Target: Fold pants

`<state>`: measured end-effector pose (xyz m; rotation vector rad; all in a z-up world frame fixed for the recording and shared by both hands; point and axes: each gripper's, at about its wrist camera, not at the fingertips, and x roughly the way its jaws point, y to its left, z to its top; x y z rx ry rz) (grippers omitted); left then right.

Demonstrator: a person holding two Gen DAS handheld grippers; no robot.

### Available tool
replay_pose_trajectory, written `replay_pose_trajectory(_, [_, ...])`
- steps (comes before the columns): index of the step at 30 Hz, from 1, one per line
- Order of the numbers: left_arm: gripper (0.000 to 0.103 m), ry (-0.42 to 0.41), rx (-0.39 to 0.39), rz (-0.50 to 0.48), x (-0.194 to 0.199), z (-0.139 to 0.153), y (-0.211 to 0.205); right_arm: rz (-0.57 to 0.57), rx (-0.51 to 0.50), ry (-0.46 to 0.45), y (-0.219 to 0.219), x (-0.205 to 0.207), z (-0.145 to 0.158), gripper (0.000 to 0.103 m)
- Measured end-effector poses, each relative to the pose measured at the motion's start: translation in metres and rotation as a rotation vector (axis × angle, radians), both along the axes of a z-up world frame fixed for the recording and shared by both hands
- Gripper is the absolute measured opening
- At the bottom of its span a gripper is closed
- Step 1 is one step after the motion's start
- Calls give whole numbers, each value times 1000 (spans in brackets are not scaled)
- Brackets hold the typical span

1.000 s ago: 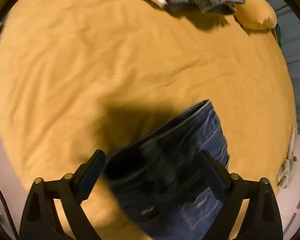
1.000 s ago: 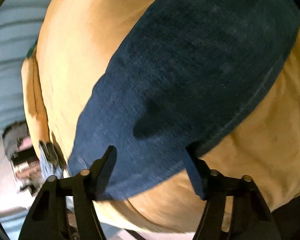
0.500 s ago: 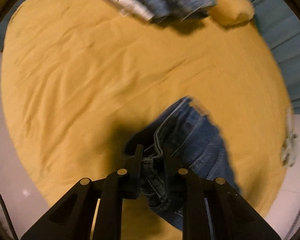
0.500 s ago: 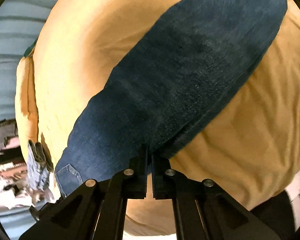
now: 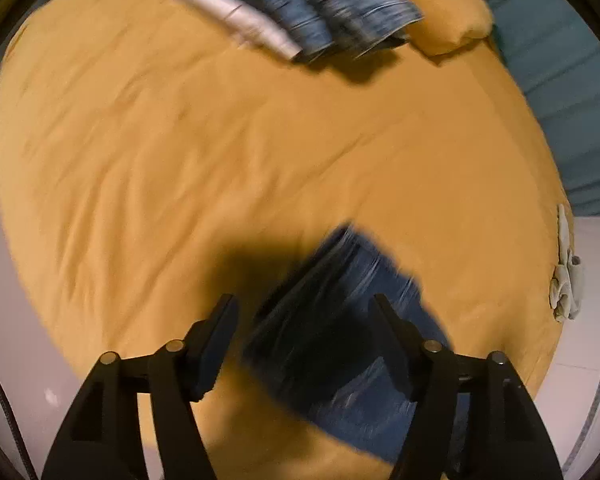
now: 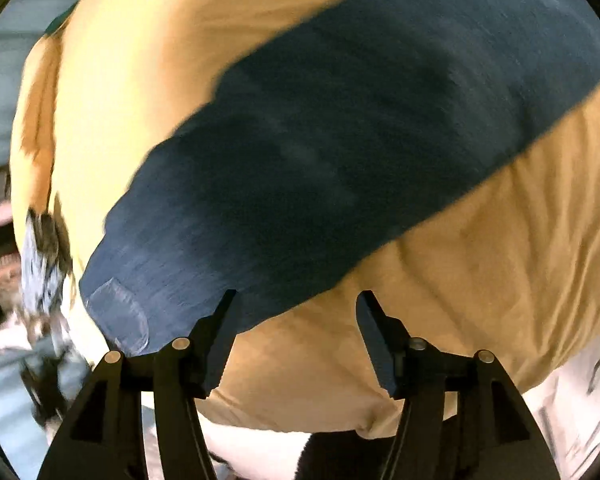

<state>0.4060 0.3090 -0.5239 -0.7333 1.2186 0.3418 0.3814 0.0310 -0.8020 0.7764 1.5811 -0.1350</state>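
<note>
Dark blue jeans [image 5: 340, 340] lie on a yellow bed sheet [image 5: 180, 160]. In the left wrist view their waist end sits below and between my open fingers, blurred by motion. My left gripper [image 5: 304, 308] is open and holds nothing. In the right wrist view the jeans [image 6: 340, 140] stretch as a long band from lower left to upper right, with a back pocket [image 6: 118, 316] near the left finger. My right gripper [image 6: 296, 308] is open and empty, just above the jeans' near edge.
A stack of folded jeans and a white garment [image 5: 300, 12] lies at the far side of the bed beside a yellow pillow [image 5: 440, 8]. A crumpled white cloth [image 5: 566, 276] sits at the bed's right edge. White floor [image 5: 580, 360] borders the bed.
Both grippers were shut on the jeans half a second ago and have opened, letting the fabric go. The jeans now lie on the sheet.
</note>
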Motion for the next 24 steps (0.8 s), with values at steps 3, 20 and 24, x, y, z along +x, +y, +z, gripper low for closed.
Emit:
replay_pose_trajectory(3, [65, 53, -5, -126, 52, -30, -4, 55, 10, -57, 25, 26, 18, 62])
replay_pose_trajectory(20, [19, 145, 61, -387, 115, -102, -46, 630, 51, -40, 131, 194, -24, 62])
replay_pose_trajectory(24, [19, 142, 63, -381, 119, -109, -37, 857, 27, -15, 150, 198, -37, 43])
